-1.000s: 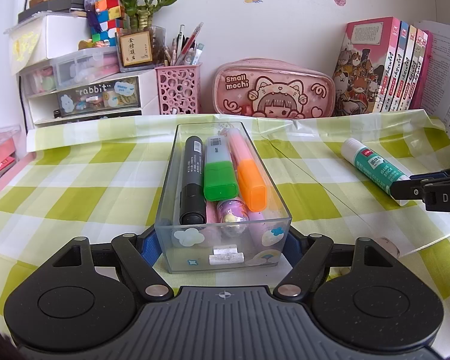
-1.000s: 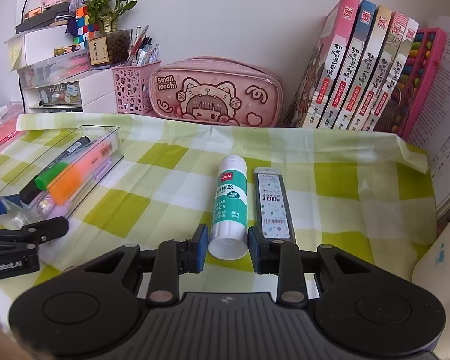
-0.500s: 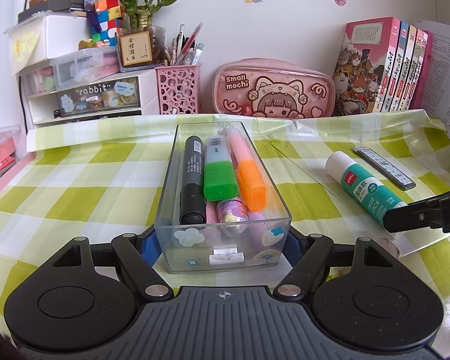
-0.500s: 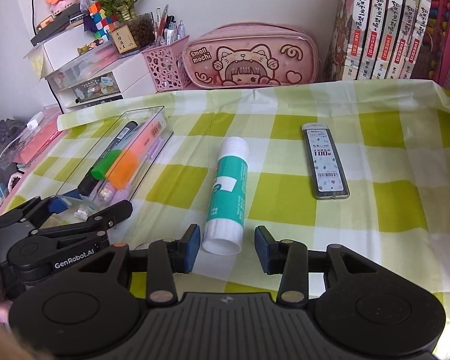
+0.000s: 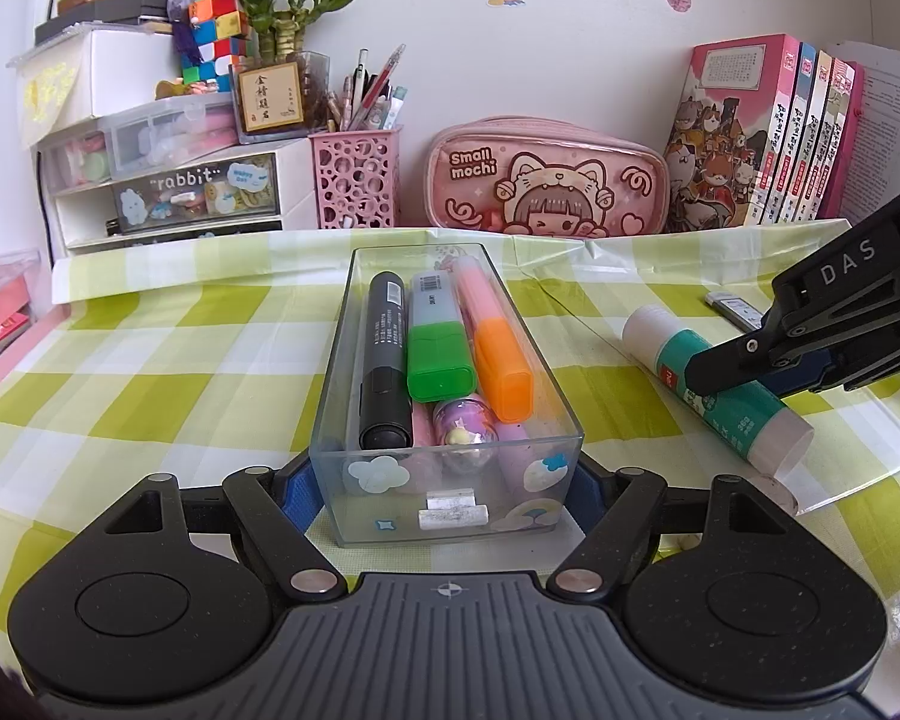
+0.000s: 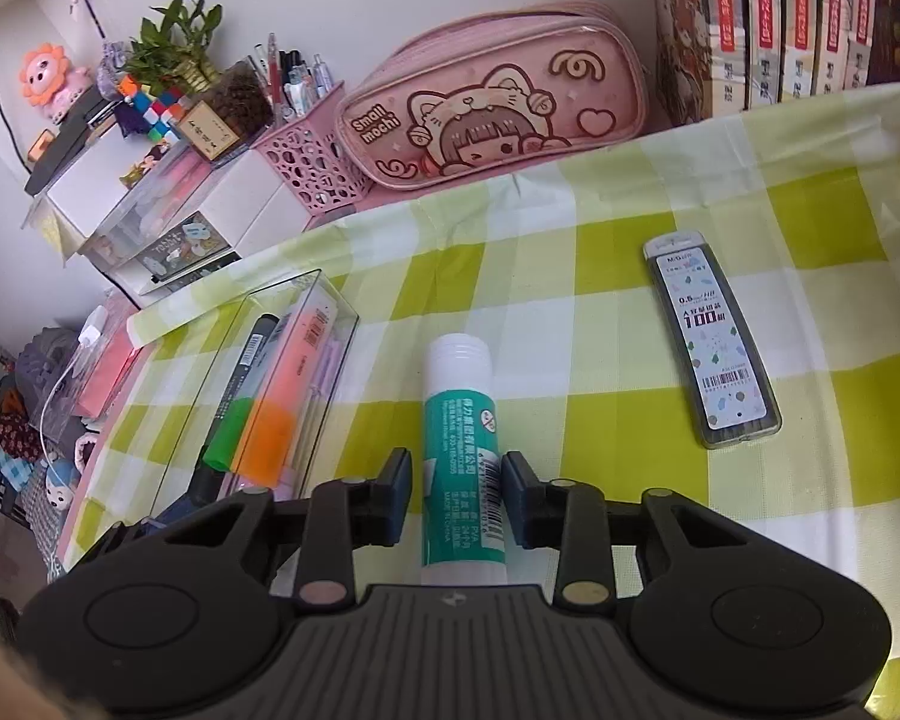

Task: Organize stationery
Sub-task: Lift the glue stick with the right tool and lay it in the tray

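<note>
A clear plastic box (image 5: 450, 510) holds a black marker (image 5: 384, 354), a green highlighter (image 5: 438, 348), an orange highlighter (image 5: 498, 348) and small pink items. My left gripper (image 5: 447, 489) is shut on the box's near end. The box also shows in the right wrist view (image 6: 258, 384). A green and white glue stick (image 6: 459, 426) lies on the checked cloth. My right gripper (image 6: 456, 486) is open, its fingers on either side of the stick's middle with a small gap each side. It shows in the left wrist view (image 5: 768, 360) over the stick (image 5: 720, 390). A lead refill case (image 6: 711, 342) lies to the right.
A pink pencil case (image 5: 546, 180), a pink pen cup (image 5: 357, 180), white drawers (image 5: 168, 186) and a row of books (image 5: 768, 132) stand along the back wall. A clear sheet (image 5: 858, 450) lies under the glue stick. The table's left edge (image 6: 108, 414) drops off past the box.
My right gripper has moved forward over the glue stick, from its base to its middle, and tilted down. The left gripper and the box have not moved.
</note>
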Motion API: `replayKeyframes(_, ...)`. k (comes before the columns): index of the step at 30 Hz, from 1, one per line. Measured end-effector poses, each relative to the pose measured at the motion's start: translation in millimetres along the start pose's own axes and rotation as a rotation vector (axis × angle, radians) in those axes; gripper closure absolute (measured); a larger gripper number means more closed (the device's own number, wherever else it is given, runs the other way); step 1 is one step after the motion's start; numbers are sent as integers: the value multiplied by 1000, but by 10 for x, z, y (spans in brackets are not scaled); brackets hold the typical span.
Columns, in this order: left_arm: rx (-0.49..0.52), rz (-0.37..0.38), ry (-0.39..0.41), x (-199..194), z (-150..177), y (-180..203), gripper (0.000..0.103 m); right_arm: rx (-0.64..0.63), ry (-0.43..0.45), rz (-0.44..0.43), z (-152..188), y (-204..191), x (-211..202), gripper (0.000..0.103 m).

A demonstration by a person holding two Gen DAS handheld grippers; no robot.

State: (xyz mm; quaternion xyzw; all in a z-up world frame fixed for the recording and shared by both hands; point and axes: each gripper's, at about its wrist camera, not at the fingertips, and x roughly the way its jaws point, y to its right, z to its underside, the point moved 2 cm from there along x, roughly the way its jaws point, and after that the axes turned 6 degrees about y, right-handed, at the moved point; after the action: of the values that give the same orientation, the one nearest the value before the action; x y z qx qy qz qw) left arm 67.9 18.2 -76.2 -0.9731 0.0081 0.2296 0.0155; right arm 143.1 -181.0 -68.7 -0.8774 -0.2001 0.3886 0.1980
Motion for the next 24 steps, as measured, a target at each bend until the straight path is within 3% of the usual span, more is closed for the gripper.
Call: replayKeyframes(24,0,0,0,0,0,0,28,207,40,-100,-213,-132,-31,71)
